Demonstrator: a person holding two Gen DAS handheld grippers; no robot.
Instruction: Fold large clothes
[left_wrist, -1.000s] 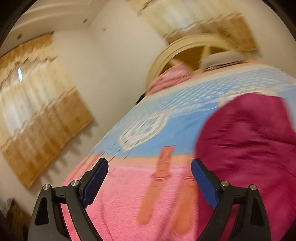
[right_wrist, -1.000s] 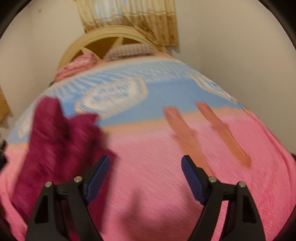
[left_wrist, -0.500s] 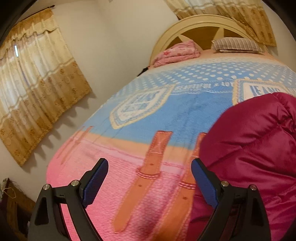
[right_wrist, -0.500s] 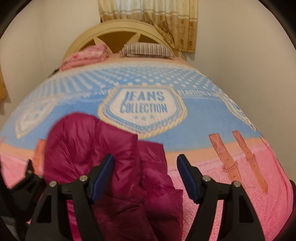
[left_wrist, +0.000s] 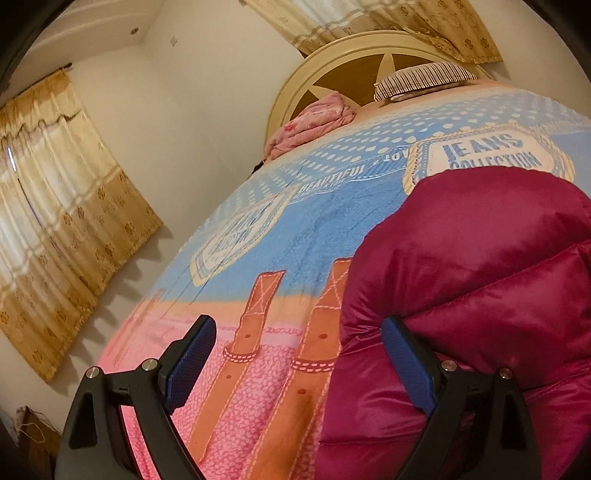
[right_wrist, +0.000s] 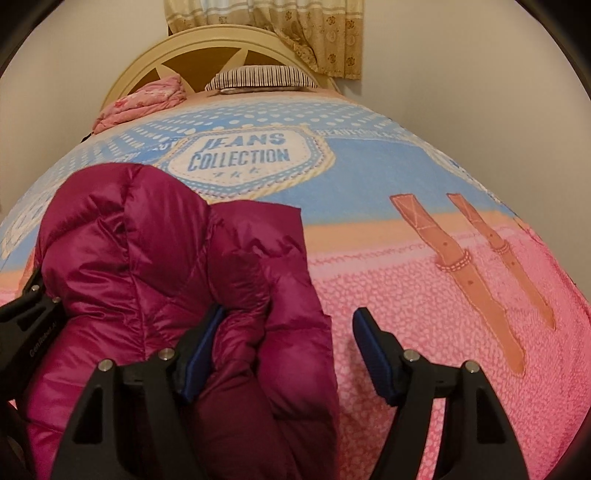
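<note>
Right wrist view: the crimson puffer jacket (right_wrist: 155, 266) lies between both wide-open tongs, right tongs (right_wrist: 286, 354) straddling its near edge, left tongs (left_wrist: 295, 362) beside it.

Left gripper (left_wrist: 297, 345): jaws spread wide, at the jacket's (right_wrist: 166, 266) left edge | Right gripper (right_wrist: 288, 341): jaws spread wide, over its right edge.

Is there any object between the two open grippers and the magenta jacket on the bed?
Nothing visible is in the way. The magenta puffer jacket lies on the bedspread directly ahead of both. The right gripper already has a jacket fold between its fingers, and the left gripper is at the jacket's edge. The pillow is far away at the headboard.
</note>
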